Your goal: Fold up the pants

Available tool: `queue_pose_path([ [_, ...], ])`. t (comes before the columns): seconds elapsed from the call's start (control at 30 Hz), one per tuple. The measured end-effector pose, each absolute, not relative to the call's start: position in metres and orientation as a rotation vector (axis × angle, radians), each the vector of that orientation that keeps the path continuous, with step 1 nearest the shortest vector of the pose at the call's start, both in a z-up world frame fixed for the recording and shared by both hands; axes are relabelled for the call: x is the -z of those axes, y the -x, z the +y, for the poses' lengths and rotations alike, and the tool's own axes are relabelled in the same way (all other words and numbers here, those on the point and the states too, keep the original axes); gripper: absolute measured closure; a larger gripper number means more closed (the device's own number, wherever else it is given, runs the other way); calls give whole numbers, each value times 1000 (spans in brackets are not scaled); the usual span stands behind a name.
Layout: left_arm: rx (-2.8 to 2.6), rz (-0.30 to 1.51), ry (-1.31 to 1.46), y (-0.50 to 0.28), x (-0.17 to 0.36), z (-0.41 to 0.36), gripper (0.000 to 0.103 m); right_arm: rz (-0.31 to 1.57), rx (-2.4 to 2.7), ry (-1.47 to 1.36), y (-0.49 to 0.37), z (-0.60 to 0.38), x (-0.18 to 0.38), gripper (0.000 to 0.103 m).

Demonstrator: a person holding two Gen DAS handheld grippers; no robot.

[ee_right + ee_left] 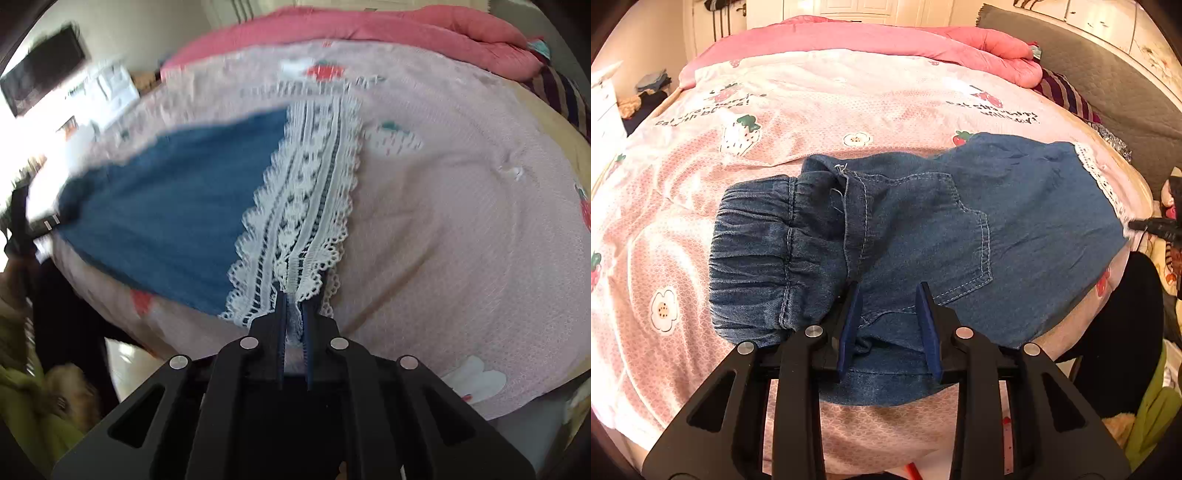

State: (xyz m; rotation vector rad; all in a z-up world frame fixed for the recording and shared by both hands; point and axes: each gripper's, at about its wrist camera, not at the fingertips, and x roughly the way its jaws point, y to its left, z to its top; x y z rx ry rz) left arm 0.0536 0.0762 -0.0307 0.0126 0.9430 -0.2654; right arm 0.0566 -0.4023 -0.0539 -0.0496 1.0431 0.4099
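Observation:
Blue denim pants [923, 229] lie across the pink strawberry-print bedspread [775, 110], elastic waistband [757, 251] at the left, white lace cuffs [1097, 177] at the right. My left gripper [888, 295] is open, its blue pads over the near edge of the seat by the back pocket. In the right wrist view my right gripper [294, 295] is shut on the lace cuff [306, 192] at its near corner, with the denim leg [166, 206] stretching left. The right gripper tip [1152, 225] also shows at the right edge of the left wrist view.
A rolled pink quilt [886, 37] lies along the far side of the bed. Striped cloth [1067, 96] and a grey headboard [1108, 74] are at the right. A dark chair and green cloth [1152, 406] stand by the bed's near right edge.

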Motion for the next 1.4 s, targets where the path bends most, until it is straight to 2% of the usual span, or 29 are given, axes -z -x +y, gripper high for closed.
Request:
queue_pose_path([
  [0.1, 251, 940, -22, -52, 33, 72, 79, 1040, -407, -7, -58, -407, 55, 92],
  [0.17, 255, 933, -28, -51, 31, 70, 79, 1029, -385, -23, -56, -414, 47, 77],
  [0.2, 257, 929, -26, -51, 29, 70, 78, 1024, -357, -10, -54, -416, 42, 57],
  [0.23, 257, 921, -28, -50, 27, 70, 77, 1008, -339, -3, -52, -418, 36, 54],
  [0.27, 256, 911, -32, -47, 23, 68, 71, 983, -340, -11, -50, -420, 28, 54],
  [0.3, 266, 895, -33, -43, 18, 65, 58, 956, -342, -20, -48, -422, 19, 54],
  [0.37, 295, 838, -40, -36, 0, 57, 52, 872, -360, -17, -49, -414, -3, 49],
  [0.43, 325, 786, -54, -33, -17, 47, 47, 822, -411, -14, -58, -399, -16, 39],
  [0.5, 355, 749, -53, -38, -30, 38, 33, 796, -504, -1, -77, -369, -26, 36],
  [0.53, 366, 736, -58, -43, -34, 33, 32, 791, -540, 11, -86, -352, -28, 36],
  [0.67, 382, 742, -87, -81, -36, 6, 28, 824, -699, 42, -147, -273, -31, 36],
  [0.83, 436, 781, -134, -112, -16, -26, 28, 995, -798, 59, -227, -199, -9, 36],
  [1.0, 450, 848, -185, -119, 15, -33, 28, 1153, -828, 104, -255, -167, 24, 36],
  [1.1, 450, 878, -199, -113, 26, -30, 28, 1183, -854, 114, -253, -160, 30, 39],
  [1.17, 442, 903, -187, -110, 32, -25, 28, 1213, -854, 122, -253, -155, 35, 54],
  [1.23, 423, 935, -178, -111, 39, -19, 28, 1245, -842, 109, -255, -151, 43, 77],
  [1.3, 395, 951, -164, -111, 44, -10, 28, 1255, -848, 76, -258, -149, 47, 95],
  [1.4, 377, 951, -140, -110, 43, 0, 28, 1173, -813, 42, -262, -152, 37, 99],
])
